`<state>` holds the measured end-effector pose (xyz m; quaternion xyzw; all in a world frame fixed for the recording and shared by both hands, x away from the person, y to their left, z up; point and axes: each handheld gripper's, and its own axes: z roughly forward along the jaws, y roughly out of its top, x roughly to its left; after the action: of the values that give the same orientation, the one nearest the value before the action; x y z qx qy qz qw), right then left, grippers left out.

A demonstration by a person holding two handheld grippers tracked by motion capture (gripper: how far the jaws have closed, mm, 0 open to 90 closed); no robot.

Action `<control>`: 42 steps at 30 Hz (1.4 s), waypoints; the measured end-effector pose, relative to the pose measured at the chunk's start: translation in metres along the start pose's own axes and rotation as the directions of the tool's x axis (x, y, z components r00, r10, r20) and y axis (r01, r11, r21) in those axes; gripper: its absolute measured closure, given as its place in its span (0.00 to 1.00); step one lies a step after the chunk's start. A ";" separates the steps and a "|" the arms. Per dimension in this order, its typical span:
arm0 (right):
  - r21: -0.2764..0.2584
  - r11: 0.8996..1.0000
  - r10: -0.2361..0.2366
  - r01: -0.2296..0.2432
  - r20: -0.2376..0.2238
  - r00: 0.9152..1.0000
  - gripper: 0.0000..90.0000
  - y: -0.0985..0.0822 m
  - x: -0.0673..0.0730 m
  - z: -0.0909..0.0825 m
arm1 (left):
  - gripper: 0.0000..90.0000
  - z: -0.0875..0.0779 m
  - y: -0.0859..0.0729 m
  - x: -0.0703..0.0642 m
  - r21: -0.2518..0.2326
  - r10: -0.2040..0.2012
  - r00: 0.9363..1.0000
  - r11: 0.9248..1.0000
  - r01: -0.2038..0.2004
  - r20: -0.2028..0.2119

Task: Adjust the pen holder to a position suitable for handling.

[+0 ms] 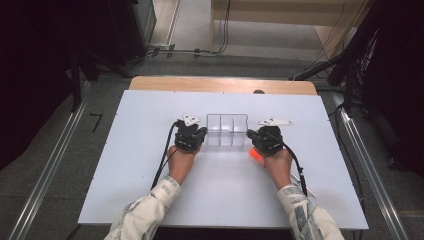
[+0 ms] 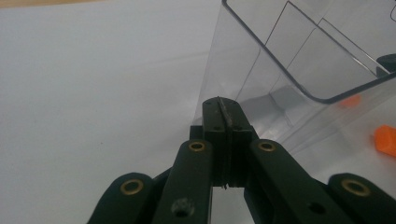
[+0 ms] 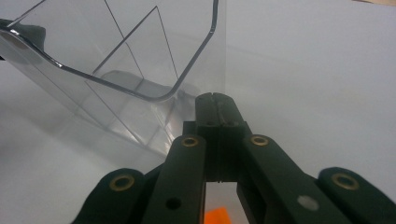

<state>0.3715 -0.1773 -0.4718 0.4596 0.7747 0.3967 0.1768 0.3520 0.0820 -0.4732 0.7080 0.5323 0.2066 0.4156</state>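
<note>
Clear divided box [image 1: 227,130] sits mid-table on white tabletop [image 1: 150,165], three compartments side by side, upright. Left gripper [image 1: 192,131] just beside box's left end wall, jaws pressed together, pinching nothing. Right gripper [image 1: 256,135] just beside right end wall, jaws likewise pressed together, nothing between them. Orange piece [image 1: 256,154] lies on tabletop under right gripper, near box's front right corner.

Orange piece [image 3: 217,216] cut off by bottom edge (shape unclear)
</note>
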 end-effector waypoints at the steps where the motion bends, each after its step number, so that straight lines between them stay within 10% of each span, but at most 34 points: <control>1: 0.000 1.000 0.000 0.000 0.000 1.000 0.97 0.000 0.000 0.000 | 1.00 0.000 0.000 0.000 -0.001 0.003 1.000 1.000 -0.003 -0.001; 9: -0.020 1.000 -0.001 0.001 0.014 1.000 0.87 -0.001 -0.010 -0.009 | 0.93 -0.021 0.001 0.002 -0.085 0.046 0.992 0.995 -0.056 -0.118; 23: -0.028 1.000 -0.012 0.013 0.054 0.998 0.47 -0.023 -0.042 -0.049 | 0.32 -0.061 -0.027 0.047 -0.103 -0.011 0.967 0.995 -0.015 -0.254; 42: -0.008 0.999 0.043 -0.042 0.136 0.990 0.39 -0.070 -0.083 -0.096 | 0.26 -0.091 -0.058 0.074 -0.090 -0.066 0.966 0.995 0.045 -0.250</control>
<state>0.3126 -0.3105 -0.4740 0.5017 0.7497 0.3702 0.2220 0.2772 0.1887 -0.4797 0.6427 0.5914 0.3056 0.3792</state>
